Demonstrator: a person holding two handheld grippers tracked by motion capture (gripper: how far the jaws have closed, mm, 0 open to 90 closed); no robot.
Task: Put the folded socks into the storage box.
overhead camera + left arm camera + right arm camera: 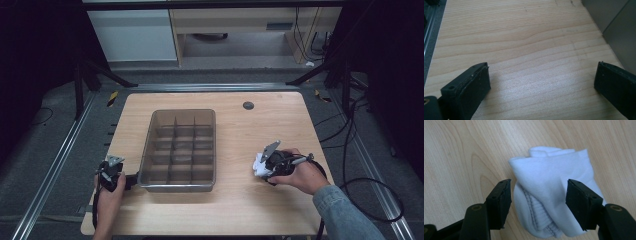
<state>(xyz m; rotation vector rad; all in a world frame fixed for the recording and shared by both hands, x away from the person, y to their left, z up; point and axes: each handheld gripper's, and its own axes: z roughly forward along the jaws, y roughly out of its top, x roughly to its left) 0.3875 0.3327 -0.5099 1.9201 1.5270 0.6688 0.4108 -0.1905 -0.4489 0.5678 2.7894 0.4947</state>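
Right tongs straddle a soft white sock (ribbed cuff) near the tabletop's right edge, not pinching; left tongs gape over bare woodgrain beside a grey divided bin.

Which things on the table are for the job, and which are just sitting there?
For the job:
- white rolled sock, between the open right gripper jaws
- grey divided box, compartments look empty
- left gripper, open beside the box

Just there:
- round dark grommet in the wooden table
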